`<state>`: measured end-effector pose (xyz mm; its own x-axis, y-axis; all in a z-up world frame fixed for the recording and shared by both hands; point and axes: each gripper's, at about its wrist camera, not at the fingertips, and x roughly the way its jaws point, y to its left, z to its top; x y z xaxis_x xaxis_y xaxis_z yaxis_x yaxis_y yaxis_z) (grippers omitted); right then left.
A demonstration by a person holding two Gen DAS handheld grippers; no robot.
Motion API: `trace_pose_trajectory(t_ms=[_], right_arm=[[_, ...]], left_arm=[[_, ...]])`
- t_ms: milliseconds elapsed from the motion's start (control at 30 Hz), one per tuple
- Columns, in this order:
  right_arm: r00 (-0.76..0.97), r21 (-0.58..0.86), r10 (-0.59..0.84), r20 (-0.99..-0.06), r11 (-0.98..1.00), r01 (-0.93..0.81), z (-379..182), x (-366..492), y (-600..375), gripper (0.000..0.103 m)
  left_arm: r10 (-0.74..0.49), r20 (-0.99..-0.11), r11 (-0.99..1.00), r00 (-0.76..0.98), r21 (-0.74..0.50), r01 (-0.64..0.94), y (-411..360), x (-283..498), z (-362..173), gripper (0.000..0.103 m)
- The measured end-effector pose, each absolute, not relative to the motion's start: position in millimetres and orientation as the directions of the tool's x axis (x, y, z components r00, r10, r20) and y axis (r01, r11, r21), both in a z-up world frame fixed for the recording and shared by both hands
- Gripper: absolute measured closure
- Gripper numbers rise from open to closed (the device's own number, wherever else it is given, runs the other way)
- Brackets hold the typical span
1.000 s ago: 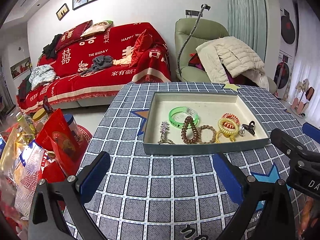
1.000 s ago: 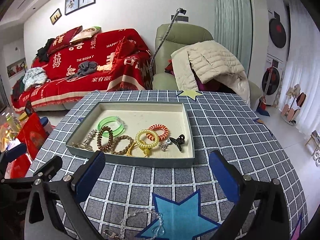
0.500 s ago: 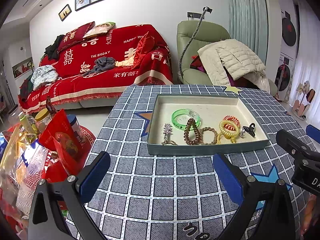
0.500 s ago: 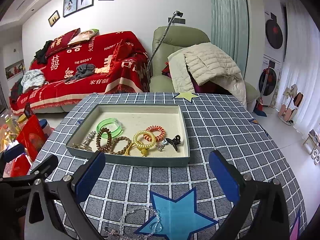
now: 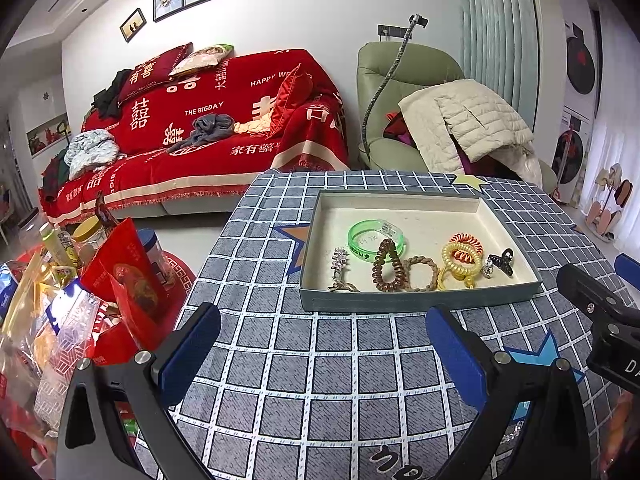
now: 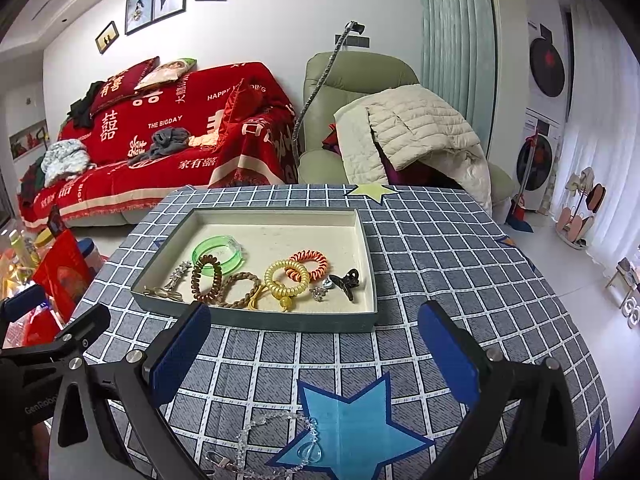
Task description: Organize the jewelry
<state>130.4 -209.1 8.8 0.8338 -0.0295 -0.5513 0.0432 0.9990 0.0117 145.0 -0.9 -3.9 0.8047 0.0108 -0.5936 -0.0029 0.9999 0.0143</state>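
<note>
Jaws of both the left gripper (image 5: 322, 354) and right gripper (image 6: 314, 350) are spread and empty above the grey checked tablecloth (image 6: 460, 264). A clear crystal bead chain (image 6: 276, 436) lies outside the shallow grey tray (image 6: 296, 322) of hair ties, likely the next pick.

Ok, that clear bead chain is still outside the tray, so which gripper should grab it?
Right. The bead chain lies on the tablecloth between the open right gripper's fingers, while the left gripper faces bare cloth before the tray.
</note>
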Motion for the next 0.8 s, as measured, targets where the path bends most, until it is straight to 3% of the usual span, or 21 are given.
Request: trace_pose_trajectory(t_ms=[800], right_arm=[[0.833, 0.012, -0.028, -0.553, 0.999, 0.042, 8.8, 130.3, -209.0, 0.0]], left_arm=[[0.01, -0.592, 1.0, 0.806, 0.013, -0.004, 0.2, 143.7, -1.9, 0.0]])
